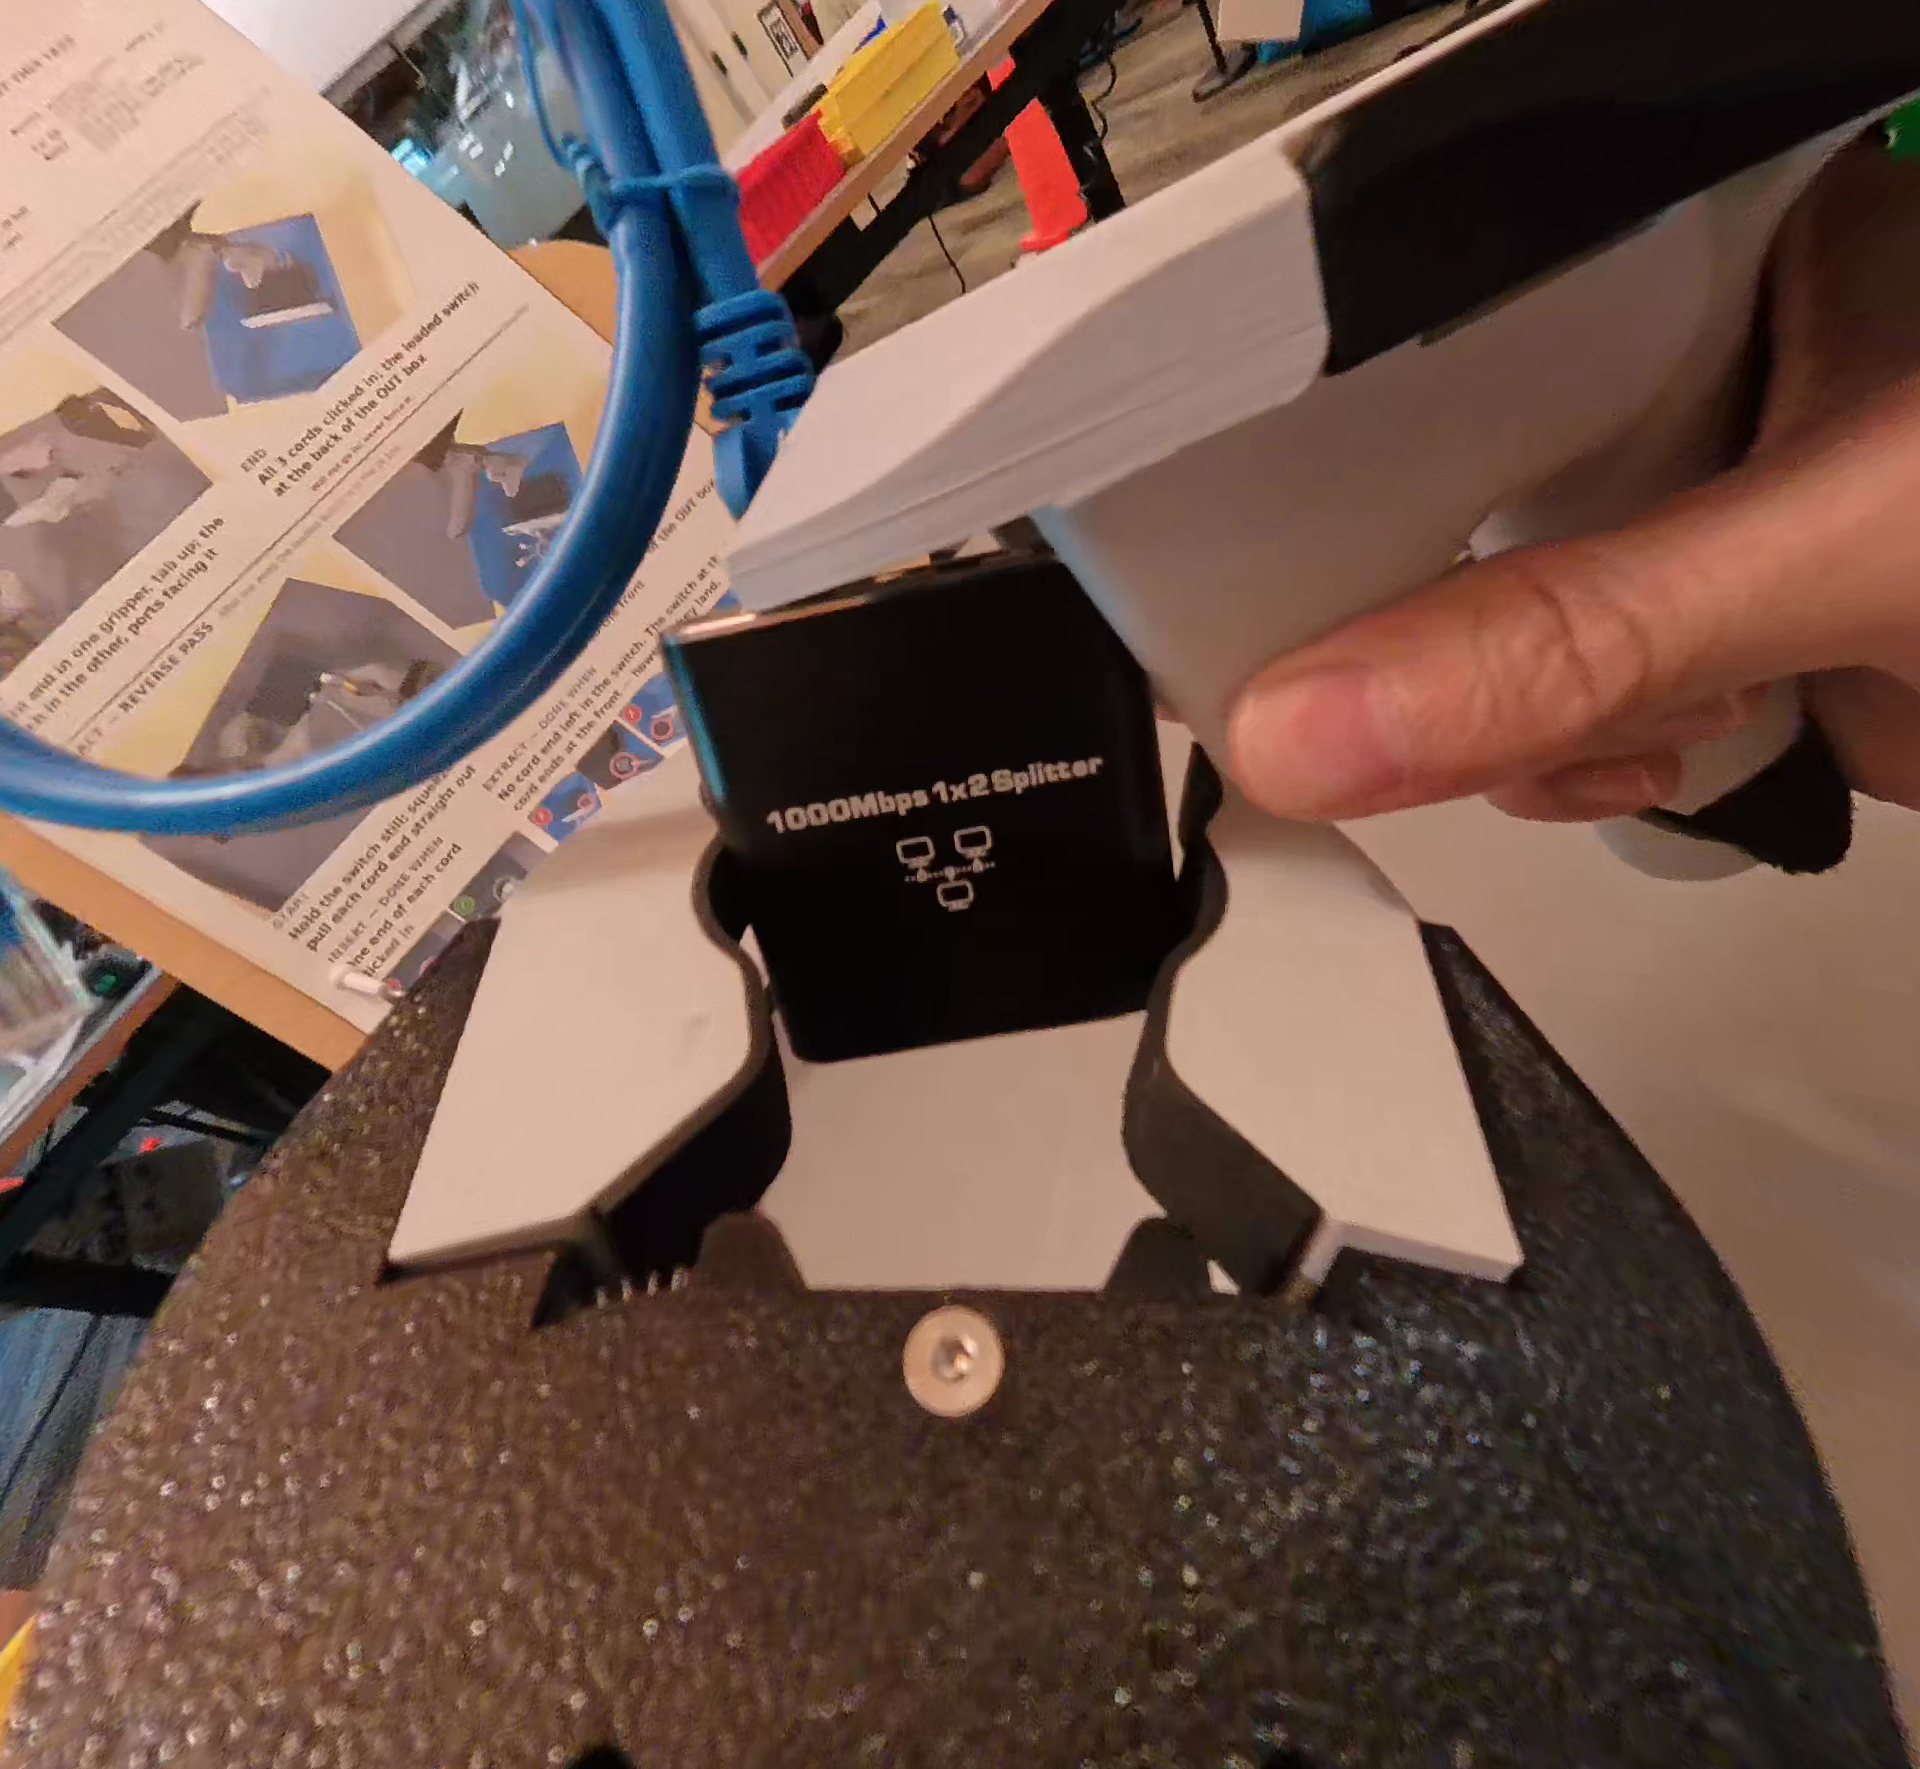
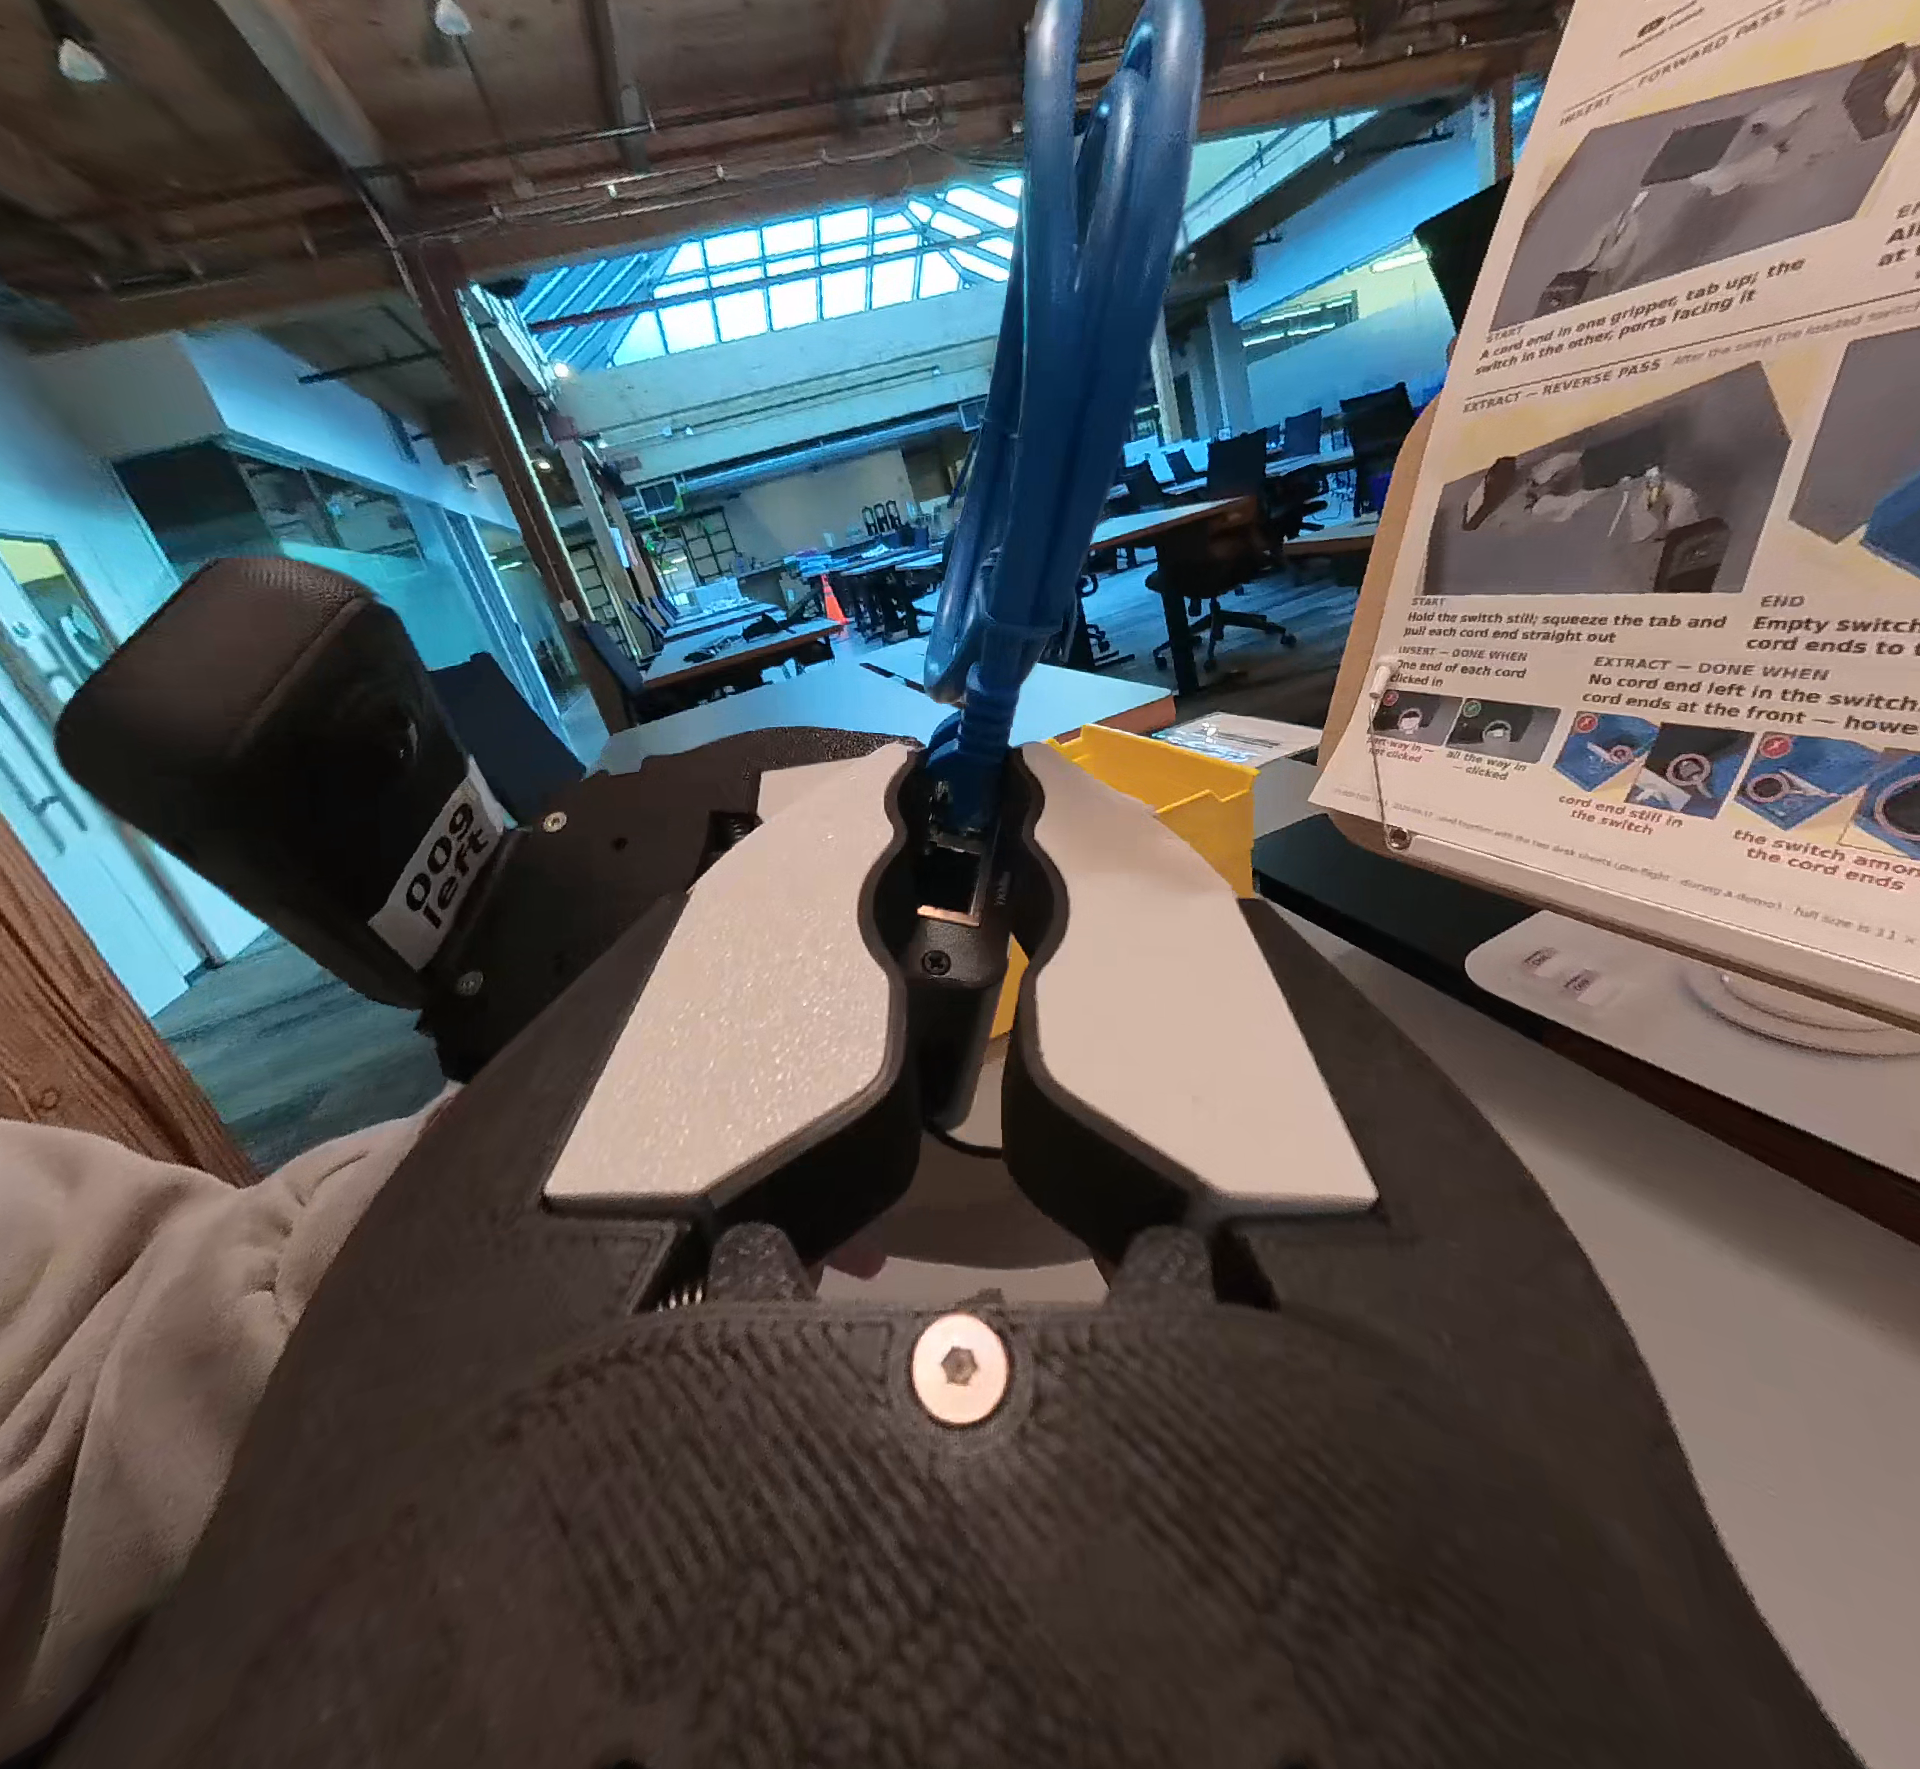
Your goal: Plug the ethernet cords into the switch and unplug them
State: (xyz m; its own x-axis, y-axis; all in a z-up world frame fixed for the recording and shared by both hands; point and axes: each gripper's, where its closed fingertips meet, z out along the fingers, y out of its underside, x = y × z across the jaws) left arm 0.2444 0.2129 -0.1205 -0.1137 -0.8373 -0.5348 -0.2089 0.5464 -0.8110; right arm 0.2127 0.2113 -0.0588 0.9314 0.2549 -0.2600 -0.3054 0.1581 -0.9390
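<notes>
Between the left gripper's [image 1: 951,898] fingers, switch [image 1: 925,826] stands upright.

Printed instruction sheet [image 2: 1662,431] propped on a wooden board at a white desk's [image 2: 1621,1304] edge, yellow bin [image 2: 1164,784] set beside it, red and yellow blocks [image 1: 862,119] stacked on a far table, orange cone [image 1: 1044,171] placed on the floor, rows of desks and chairs [image 2: 1226,514] seen under skylights [image 2: 790,265]

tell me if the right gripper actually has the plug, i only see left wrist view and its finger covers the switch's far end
Observer: Yes. The right gripper is shut on the blue cord at its plug boot.
Operator: is the plug in a port
Observer: Its tip sits at the port mouth of the switch, lined up end on; whether it has clicked I cannot tell.
</notes>
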